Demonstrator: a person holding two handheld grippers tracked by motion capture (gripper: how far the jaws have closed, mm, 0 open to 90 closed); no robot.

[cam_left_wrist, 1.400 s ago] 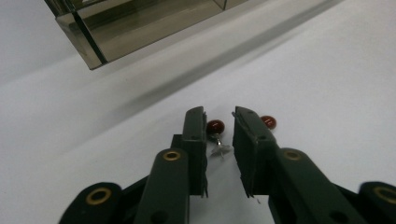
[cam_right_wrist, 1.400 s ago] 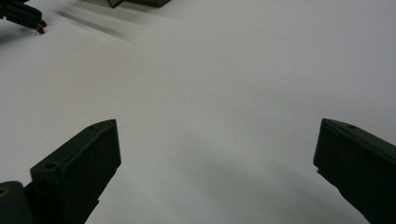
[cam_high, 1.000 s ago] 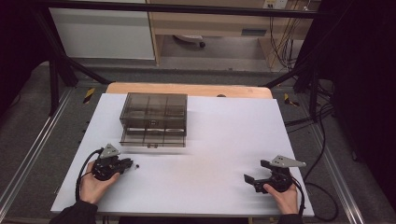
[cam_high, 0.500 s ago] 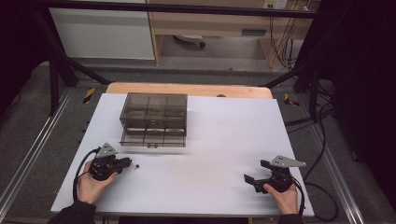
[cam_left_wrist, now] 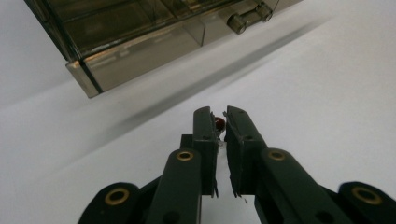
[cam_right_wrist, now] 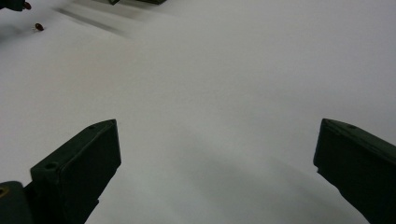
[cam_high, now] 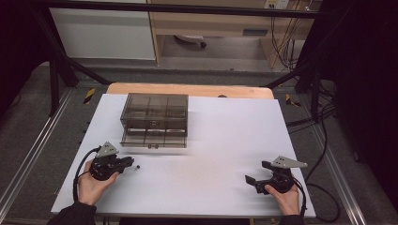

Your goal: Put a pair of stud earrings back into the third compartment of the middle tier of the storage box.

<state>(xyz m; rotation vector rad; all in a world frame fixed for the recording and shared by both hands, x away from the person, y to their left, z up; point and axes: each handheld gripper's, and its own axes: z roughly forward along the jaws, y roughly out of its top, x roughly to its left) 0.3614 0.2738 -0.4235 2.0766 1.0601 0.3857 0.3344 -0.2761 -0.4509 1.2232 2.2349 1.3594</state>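
Between left hand-held gripper tips — red bead

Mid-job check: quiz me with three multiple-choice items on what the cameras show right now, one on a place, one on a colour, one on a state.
1. Where does the drawer cabinet stand?
A. On the far left part of the table, ahead of the left tongs
B. At the near right corner
C. On the floor

2. What colour is the small piece between the left tongs' jaws?
A. Blue
B. Red
C. Yellow

3. How are the right tongs?
A. Shut on the small piece
B. Shut on a drawer knob
C. Wide open with nothing between the jaws

Answers:
1 A, as the high view shows it beyond the left hand.
2 B, as the left gripper view shows a red bead-like bit at the jaw tips.
3 C, as the right gripper view shows bare white table between the spread jaws.
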